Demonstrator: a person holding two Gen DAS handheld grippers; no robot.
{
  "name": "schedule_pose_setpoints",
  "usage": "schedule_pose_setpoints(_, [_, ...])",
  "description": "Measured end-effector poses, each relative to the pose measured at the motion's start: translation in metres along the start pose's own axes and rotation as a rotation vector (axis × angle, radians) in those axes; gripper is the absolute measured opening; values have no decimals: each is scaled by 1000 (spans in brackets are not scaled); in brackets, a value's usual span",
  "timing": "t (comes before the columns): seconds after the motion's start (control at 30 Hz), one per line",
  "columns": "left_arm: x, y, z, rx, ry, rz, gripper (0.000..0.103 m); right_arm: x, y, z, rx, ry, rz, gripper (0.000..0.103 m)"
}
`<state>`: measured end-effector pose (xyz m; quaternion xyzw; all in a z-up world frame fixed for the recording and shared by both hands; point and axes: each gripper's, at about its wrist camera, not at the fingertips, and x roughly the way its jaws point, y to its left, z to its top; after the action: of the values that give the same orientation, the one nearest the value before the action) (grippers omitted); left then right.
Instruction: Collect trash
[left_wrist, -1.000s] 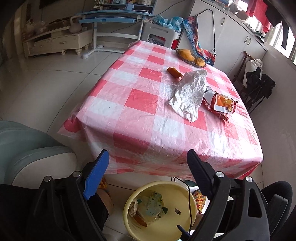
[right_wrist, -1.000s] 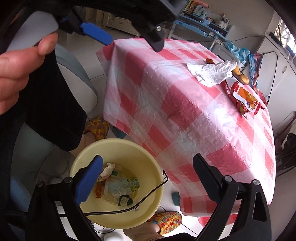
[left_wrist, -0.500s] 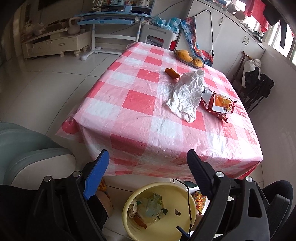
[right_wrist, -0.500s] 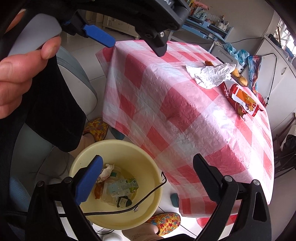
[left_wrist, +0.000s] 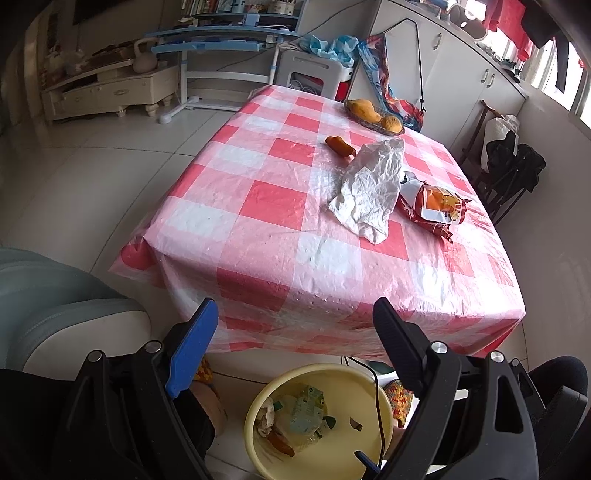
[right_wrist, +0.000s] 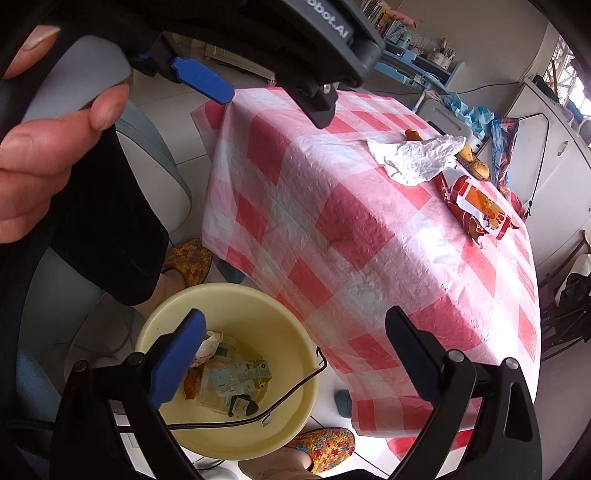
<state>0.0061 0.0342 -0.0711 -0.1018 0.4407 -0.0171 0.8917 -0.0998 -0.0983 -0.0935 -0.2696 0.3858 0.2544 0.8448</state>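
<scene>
A crumpled white bag (left_wrist: 371, 184) and a red snack wrapper (left_wrist: 434, 210) lie on the red-checked table (left_wrist: 258, 236); both show in the right wrist view too, bag (right_wrist: 417, 158), wrapper (right_wrist: 476, 206). An orange sausage-like item (left_wrist: 340, 146) lies behind the bag. A yellow bucket (left_wrist: 376, 450) (right_wrist: 288, 428) on the floor by the table's near edge holds several pieces of trash. My left gripper (left_wrist: 291, 317) is open and empty, above the bucket before the table edge. My right gripper (right_wrist: 295, 325) is open and empty over the bucket.
A dish of orange fruit (left_wrist: 373, 114) sits at the table's far end. A grey-green chair (left_wrist: 55, 302) stands at the left. The person's slippered feet (right_wrist: 325, 446) flank the bucket. Cabinets and a dark chair (left_wrist: 513, 166) stand to the right.
The left gripper has risen and drawn back slightly, so table and bucket sit lower in its view. The right gripper has shifted a little; both stay open.
</scene>
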Motion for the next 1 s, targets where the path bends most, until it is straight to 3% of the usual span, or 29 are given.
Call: schedule_pose_setpoints(1.0, [-4, 3, 2, -20, -14, -25, 82, 5, 9, -1, -52, 14, -35, 94])
